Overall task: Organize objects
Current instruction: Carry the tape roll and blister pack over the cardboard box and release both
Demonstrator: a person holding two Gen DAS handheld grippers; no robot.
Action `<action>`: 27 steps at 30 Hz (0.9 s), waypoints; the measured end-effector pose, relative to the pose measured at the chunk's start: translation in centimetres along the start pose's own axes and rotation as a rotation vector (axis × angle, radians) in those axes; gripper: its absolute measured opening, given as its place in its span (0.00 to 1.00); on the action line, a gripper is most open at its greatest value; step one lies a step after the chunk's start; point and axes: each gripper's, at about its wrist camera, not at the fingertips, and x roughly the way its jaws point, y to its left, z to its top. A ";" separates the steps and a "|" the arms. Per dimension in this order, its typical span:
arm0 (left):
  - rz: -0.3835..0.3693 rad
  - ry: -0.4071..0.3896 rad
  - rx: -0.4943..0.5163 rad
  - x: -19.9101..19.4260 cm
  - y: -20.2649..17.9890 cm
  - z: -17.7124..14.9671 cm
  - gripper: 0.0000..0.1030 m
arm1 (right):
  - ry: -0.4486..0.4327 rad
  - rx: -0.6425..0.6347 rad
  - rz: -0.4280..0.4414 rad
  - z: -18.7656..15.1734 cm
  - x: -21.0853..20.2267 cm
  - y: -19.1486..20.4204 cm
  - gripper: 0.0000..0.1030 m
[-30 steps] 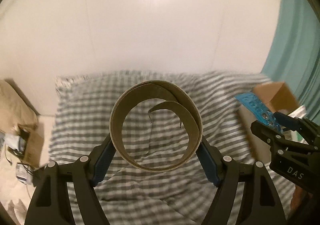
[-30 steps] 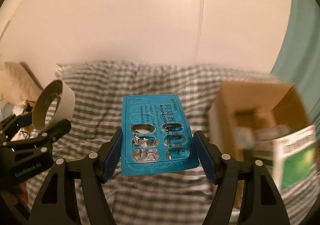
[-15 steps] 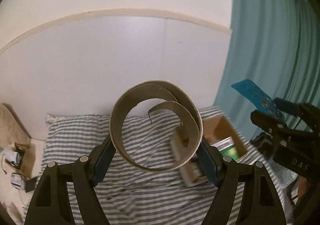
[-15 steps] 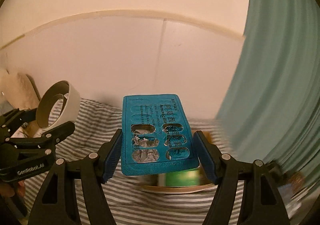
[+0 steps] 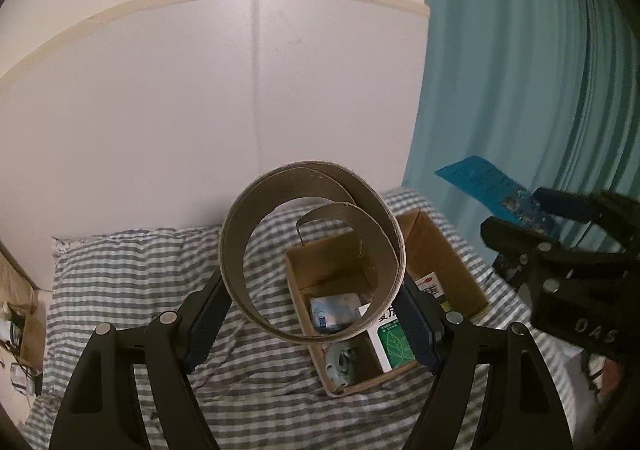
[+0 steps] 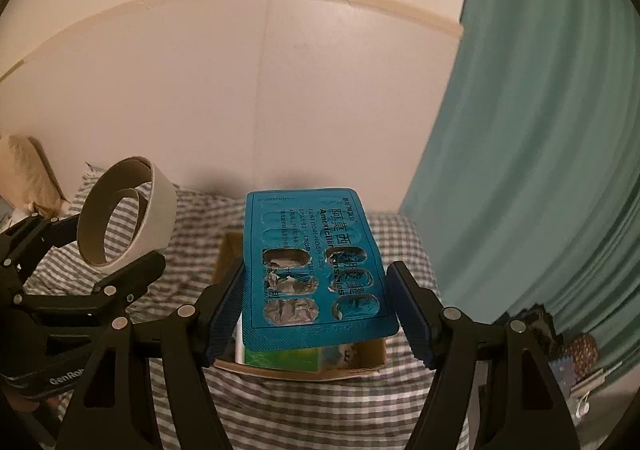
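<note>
My left gripper (image 5: 312, 314) is shut on a brown cardboard tape ring (image 5: 240, 250) and holds it in the air above an open cardboard box (image 5: 448, 266). The box lies on a striped bed and holds a green-and-white medicine carton (image 5: 394, 342) and small packets. My right gripper (image 6: 318, 314) is shut on a blue blister pack (image 6: 304, 234), partly used, also held above the box (image 6: 360, 364). In the left wrist view the right gripper (image 5: 560, 226) with the pack (image 5: 476, 178) is at the right. In the right wrist view the left gripper with the ring (image 6: 160, 206) is at the left.
The grey-and-white striped bedsheet (image 5: 120, 282) spreads under the box. A white wall panel (image 5: 160, 110) stands behind the bed and a teal curtain (image 5: 520, 70) hangs at the right. Clutter and a beige pillow (image 6: 24, 170) sit at the far left.
Both grippers have moved right and over the box, still holding the ring and the blister pack. The box now sits below both.
</note>
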 end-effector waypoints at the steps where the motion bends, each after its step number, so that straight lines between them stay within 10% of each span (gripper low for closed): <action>1: -0.007 0.012 0.006 0.9 -0.5 -0.2 0.77 | 0.012 0.006 0.001 -0.2 0.7 -0.4 0.67; 27: -0.058 0.148 0.012 11.2 -2.1 -0.7 0.77 | 0.169 0.091 0.090 -1.1 13.2 -3.5 0.67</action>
